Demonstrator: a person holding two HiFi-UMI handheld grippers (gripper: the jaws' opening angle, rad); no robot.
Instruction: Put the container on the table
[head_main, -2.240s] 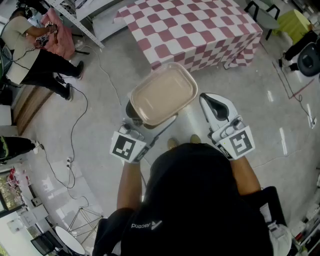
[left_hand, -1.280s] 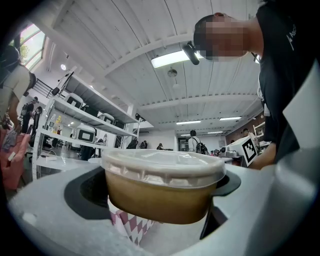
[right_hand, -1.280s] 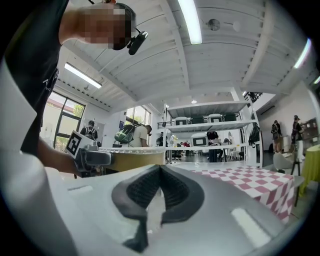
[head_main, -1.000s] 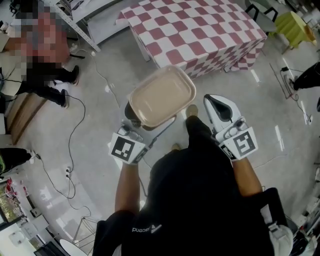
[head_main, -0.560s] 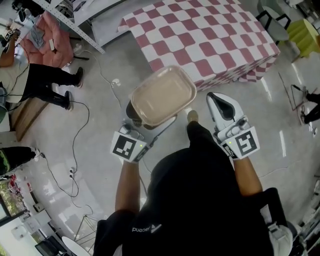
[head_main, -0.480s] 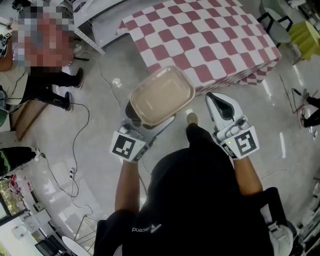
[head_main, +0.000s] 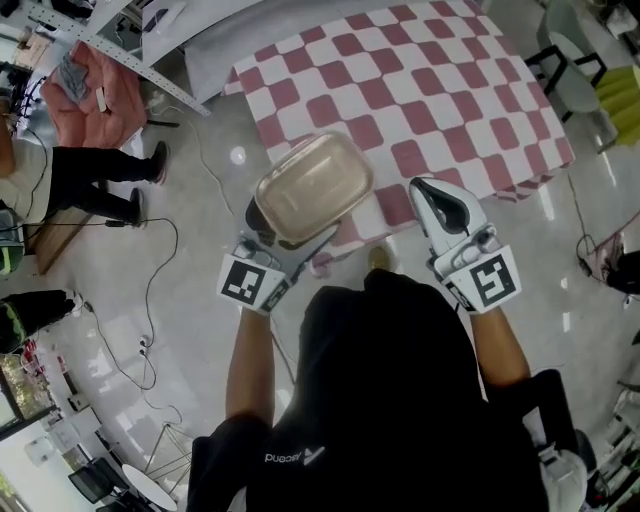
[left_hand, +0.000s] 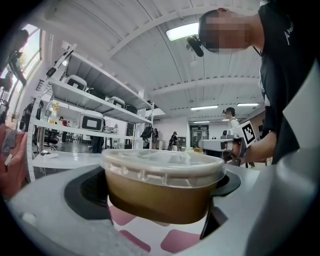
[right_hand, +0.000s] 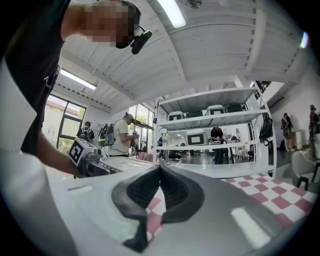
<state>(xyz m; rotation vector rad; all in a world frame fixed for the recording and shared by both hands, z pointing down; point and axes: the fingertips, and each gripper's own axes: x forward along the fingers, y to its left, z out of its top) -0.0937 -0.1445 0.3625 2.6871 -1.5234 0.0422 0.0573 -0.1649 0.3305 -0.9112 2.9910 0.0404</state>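
A brown rectangular container (head_main: 313, 188) with a clear lid is held in the air by my left gripper (head_main: 285, 238), which is shut on its near end. In the left gripper view the container (left_hand: 162, 186) fills the space between the jaws, with pink checks showing below it. It hangs over the near edge of the table with the pink-and-white checked cloth (head_main: 420, 90). My right gripper (head_main: 437, 205) is shut and holds nothing, level with the container and to its right; in the right gripper view its jaws (right_hand: 160, 175) meet tip to tip.
A metal shelf rack (head_main: 110, 25) stands at the far left, with a person (head_main: 70, 185) and cables on the floor beside it. A dark chair (head_main: 560, 50) and a yellow-green seat (head_main: 620, 85) stand to the table's right.
I have walked closer to the checked table. The container, held the same way, has gone from over the bare floor to over the table's near edge. The right gripper kept its place.
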